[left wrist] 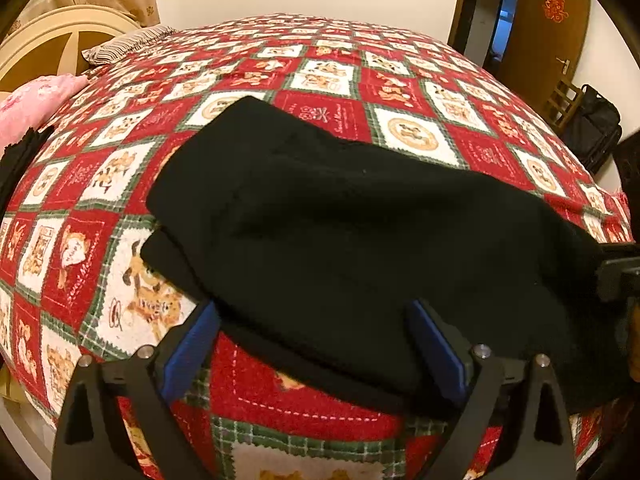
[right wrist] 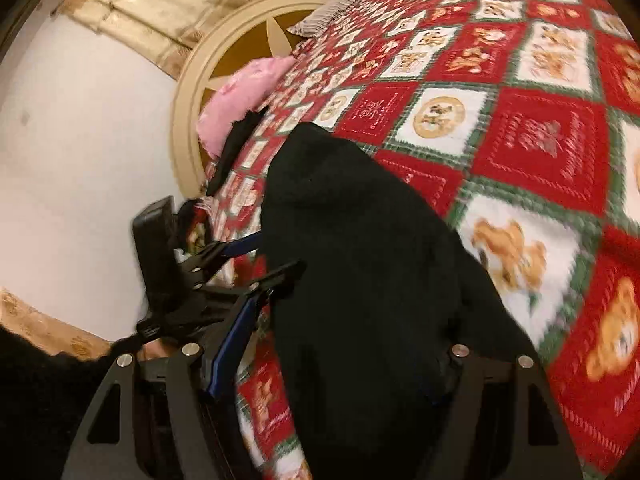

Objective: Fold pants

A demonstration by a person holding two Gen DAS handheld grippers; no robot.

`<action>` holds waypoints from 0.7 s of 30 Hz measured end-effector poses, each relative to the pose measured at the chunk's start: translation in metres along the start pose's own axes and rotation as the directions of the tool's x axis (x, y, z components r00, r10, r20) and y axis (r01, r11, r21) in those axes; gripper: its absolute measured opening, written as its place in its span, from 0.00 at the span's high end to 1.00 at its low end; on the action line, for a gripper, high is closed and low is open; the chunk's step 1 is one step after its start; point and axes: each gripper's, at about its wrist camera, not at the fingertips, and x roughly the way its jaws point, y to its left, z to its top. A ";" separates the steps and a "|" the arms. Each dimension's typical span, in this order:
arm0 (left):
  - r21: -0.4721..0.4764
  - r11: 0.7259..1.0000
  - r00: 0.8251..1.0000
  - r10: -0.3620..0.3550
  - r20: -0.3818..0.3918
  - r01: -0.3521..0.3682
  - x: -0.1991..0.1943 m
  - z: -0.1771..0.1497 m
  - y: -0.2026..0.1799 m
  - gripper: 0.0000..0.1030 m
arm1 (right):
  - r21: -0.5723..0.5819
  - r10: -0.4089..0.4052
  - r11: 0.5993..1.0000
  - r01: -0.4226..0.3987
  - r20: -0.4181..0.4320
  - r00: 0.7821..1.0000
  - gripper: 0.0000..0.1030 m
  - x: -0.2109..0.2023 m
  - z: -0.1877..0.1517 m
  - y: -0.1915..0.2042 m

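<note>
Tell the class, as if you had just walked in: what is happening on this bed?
A person with a handheld gripper in each hand is folding black pants on a red patchwork bedspread. The pants already lie doubled over. The left gripper sits open at their near edge, fingers either side of the cloth. The right gripper is over the fabric; its grip is unclear.

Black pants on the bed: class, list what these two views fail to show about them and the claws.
- Right claw, right wrist view: the black pants cover its right finger, so its grip cannot be judged.
- Pants' right end, left wrist view: cut off by the picture edge beside the other tool.
- Number of folded layers: the black pants are too dark to count.
- Quilt, right wrist view: motion blur smears the bear prints.
- Left claw: open, holding nothing.
</note>
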 end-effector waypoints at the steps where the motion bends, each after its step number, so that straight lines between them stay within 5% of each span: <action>1: 0.001 1.000 1.000 -0.001 0.000 0.001 0.000 0.000 0.000 0.06 | -0.005 -0.036 0.999 0.036 0.017 0.999 0.29 0.003 0.004 0.000; 4: 0.008 1.000 1.000 -0.003 0.006 0.003 0.000 -0.001 0.000 0.05 | -0.002 -0.136 0.991 0.137 0.097 0.986 0.29 0.000 0.015 -0.007; 6: 0.011 1.000 1.000 -0.007 0.008 0.007 0.000 -0.002 0.000 0.05 | 0.032 -0.129 0.992 0.126 0.136 0.982 0.31 -0.008 0.020 -0.017; 16: 0.030 0.999 1.000 -0.028 0.005 0.028 -0.001 -0.004 0.002 0.03 | 0.097 -0.146 0.986 0.137 0.096 0.985 0.50 -0.036 0.018 -0.054; 18: 0.026 0.998 0.998 -0.065 -0.010 0.065 -0.004 -0.001 0.008 0.04 | 0.138 -0.319 0.944 0.300 0.139 0.938 0.49 -0.066 0.011 -0.062; 21: -0.015 0.998 0.998 -0.064 0.024 0.065 -0.018 0.006 0.031 0.04 | 0.162 -0.432 0.900 0.405 0.199 0.880 0.49 -0.094 -0.001 -0.052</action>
